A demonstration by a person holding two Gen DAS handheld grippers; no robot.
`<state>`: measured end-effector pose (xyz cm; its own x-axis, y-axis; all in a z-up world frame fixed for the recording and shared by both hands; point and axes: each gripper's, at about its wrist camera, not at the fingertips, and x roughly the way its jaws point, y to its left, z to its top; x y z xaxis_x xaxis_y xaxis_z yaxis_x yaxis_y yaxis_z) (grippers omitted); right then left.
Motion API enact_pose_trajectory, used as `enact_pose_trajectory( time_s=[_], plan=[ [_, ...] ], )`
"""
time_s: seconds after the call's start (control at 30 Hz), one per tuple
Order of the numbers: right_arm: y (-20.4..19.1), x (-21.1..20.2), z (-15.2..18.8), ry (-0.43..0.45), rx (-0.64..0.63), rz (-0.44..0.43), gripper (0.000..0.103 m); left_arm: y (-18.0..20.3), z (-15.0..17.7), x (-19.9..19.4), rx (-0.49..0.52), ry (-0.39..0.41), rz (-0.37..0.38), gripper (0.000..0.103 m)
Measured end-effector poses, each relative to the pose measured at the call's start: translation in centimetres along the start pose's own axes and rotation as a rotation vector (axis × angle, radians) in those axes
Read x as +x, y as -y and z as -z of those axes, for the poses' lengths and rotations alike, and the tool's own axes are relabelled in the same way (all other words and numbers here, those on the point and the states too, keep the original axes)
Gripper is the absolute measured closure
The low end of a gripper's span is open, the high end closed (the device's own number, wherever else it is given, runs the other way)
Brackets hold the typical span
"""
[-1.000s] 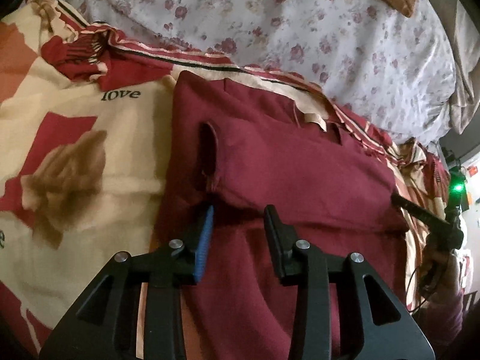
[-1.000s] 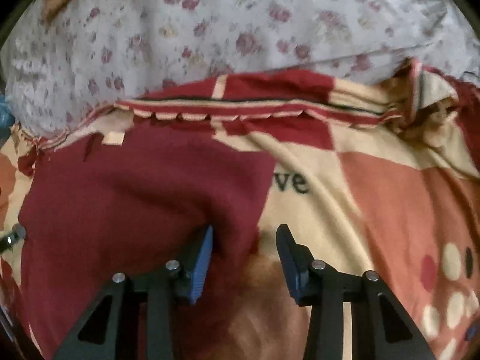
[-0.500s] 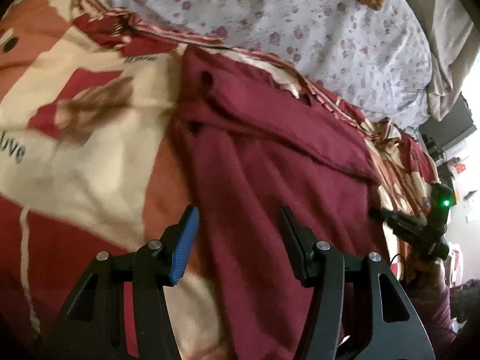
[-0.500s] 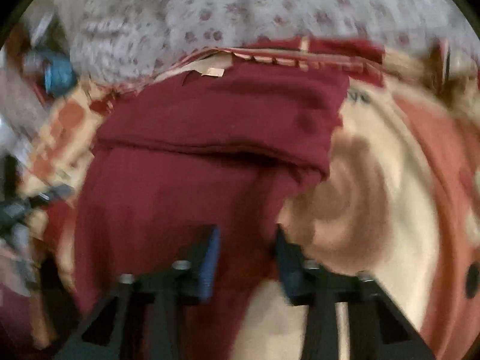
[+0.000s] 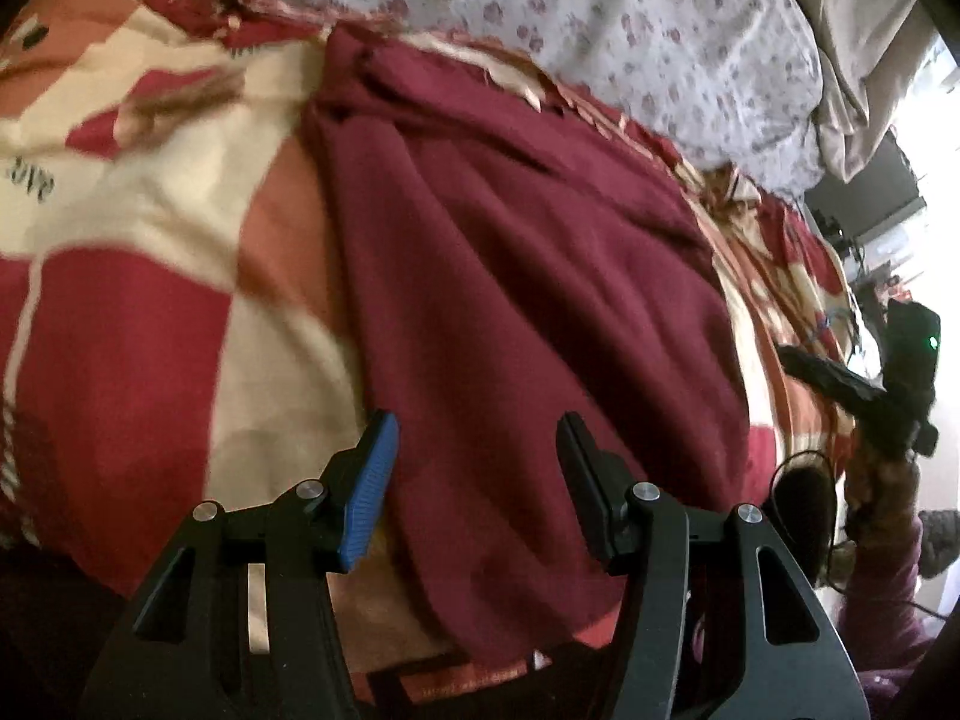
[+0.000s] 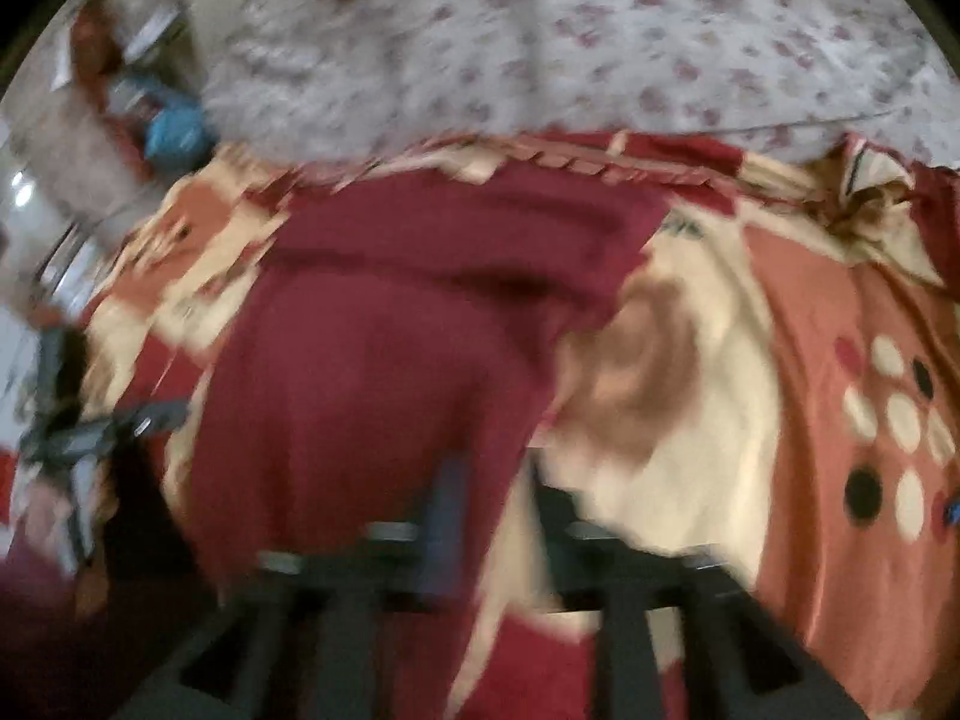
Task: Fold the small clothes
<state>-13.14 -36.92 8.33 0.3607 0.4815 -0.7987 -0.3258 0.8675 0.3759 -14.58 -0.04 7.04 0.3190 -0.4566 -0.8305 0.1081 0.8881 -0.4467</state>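
Observation:
A dark red garment (image 5: 528, 276) lies flat on a patterned red and cream blanket (image 5: 120, 312), its sleeves folded over its upper part. My left gripper (image 5: 477, 450) is open and empty, above the garment's left lower edge. In the blurred right wrist view the same garment (image 6: 384, 360) fills the middle. My right gripper (image 6: 495, 498) is open and empty over the garment's right lower edge. The right gripper also shows at the right of the left wrist view (image 5: 858, 384).
A floral white quilt (image 5: 630, 18) lies behind the blanket and also shows in the right wrist view (image 6: 570, 48). A blue object (image 6: 174, 132) and clutter sit at the far left. The bed's front edge is just below both grippers.
Both grippers have pulled back from the folded sleeves toward the garment's lower end. The left jaws have opened wider. The sleeves stay folded.

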Motion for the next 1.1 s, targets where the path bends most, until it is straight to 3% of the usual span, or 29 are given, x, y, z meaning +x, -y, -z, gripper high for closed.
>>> enact_pose_trajectory(
  time_s=[0.03,0.3,0.67,0.7,0.87,1.0,1.1],
  plan=[
    [-0.7,-0.3,1.3,-0.026,-0.012,-0.015,0.041,0.1,0.7,0.2,-0.002,-0.016,-0.003,0.048],
    [-1.0,1.2,8.1,-0.16,0.01,-0.061,0.041,1.1,5.3,1.1,0.026,-0.112,-0.056,0.048],
    [-0.5,2.3,10.2,-0.213,0.061,-0.119,0.041,1.5,6.6,2.2,0.012,-0.167,-0.027,0.048],
    [-0.6,2.4,10.3,-0.212,0.057,-0.128,0.041,1.6,6.4,2.4,0.009,-0.169,-0.025,0.05],
    [-0.8,3.3,10.7,-0.227,0.067,-0.141,0.041,2.5,6.0,2.7,0.041,-0.15,-0.009,0.087],
    [-0.5,2.8,10.8,-0.221,0.064,-0.143,0.041,0.7,5.9,1.6,0.011,-0.151,0.022,0.093],
    [-0.7,2.3,11.2,-0.231,0.05,-0.135,0.041,-0.3,6.1,-0.7,0.011,-0.11,-0.013,0.094]
  ],
)
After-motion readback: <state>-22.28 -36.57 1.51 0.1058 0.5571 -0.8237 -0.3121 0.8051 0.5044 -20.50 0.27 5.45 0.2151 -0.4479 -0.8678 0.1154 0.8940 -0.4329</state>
